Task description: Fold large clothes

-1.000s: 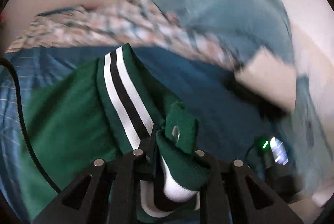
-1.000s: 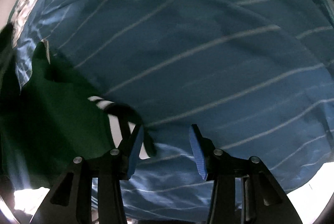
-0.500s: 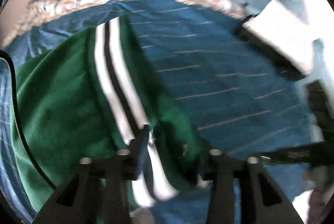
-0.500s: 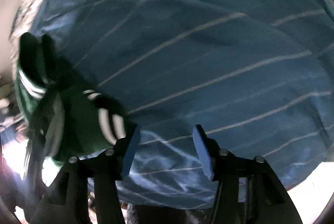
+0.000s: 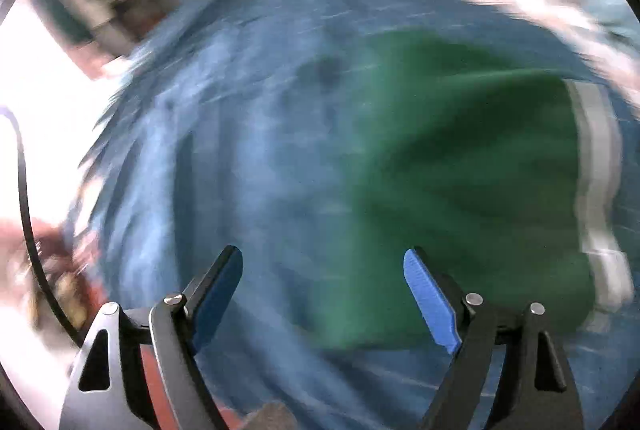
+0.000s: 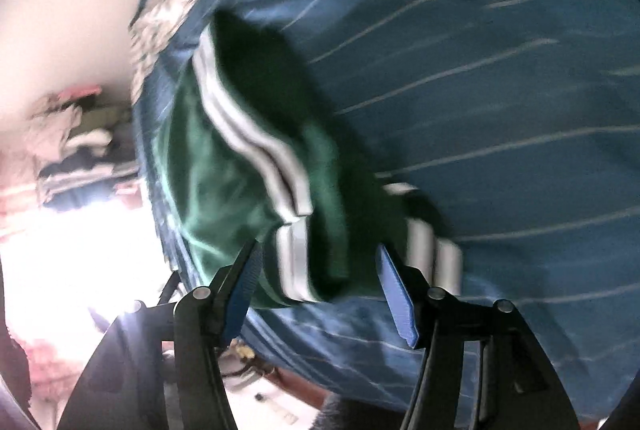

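The green striped-trim garment (image 6: 248, 165) lies bunched on the blue striped bedsheet (image 6: 500, 77). The left gripper (image 5: 324, 294) is opening, nothing between its jaws; the right gripper (image 6: 316, 290), also opening, frames the hem ungripped. Loose layers could slump, spoiling the fold.

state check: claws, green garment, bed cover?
left claw: opening, nothing between the pads
right claw: opening, green cloth in view between the pads, not pinched
green jacket with white stripes: bunched in loose folds, lying on the cover, not held
blue striped bed cover: spread out, wrinkled
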Tool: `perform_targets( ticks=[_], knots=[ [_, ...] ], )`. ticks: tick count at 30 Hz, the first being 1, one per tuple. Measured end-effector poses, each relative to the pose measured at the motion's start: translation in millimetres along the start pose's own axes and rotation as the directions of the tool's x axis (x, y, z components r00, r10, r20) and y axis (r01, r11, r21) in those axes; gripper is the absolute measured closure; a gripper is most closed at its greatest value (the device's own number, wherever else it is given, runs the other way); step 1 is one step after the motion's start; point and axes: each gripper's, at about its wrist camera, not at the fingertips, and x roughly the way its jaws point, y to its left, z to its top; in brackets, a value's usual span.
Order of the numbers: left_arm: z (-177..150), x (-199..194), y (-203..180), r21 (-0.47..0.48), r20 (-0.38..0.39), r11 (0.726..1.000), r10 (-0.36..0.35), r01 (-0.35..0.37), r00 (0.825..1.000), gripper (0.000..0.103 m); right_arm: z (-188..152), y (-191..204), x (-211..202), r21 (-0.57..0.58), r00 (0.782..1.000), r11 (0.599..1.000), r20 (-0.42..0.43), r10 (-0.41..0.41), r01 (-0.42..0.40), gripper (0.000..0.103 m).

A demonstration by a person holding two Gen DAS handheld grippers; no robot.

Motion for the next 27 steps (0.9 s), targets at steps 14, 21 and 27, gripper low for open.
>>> perform_targets(
  ticks=[14, 21, 27],
  knots=[
    [-55.4, 155.3, 51.0, -0.223, -0.192, 0.966, 0.084, -0.127, 0.978, 0.0, -0.4, 55.1, 46.9, -0.095, 0.993, 0.989, 0.047, -0.112, 0.116, 0.048],
    [-50.9, 151.2, 59.0, -0.235, -0.254, 0.969, 0.013, -0.075, 0.967, 0.0, 12.8, 39.8, 95.6, -0.034, 0.974, 0.976, -0.069, -0.218, 0.216, 0.103],
    [-31.4, 88.8, 68.5, -0.25, -0.169, 0.965, 0.034, -0.076, 0.985, 0.0, -5.7, 49.9, 33.2, -0.002, 0.981, 0.984, 0.076, -0.179, 0.179, 0.103]
  ],
)
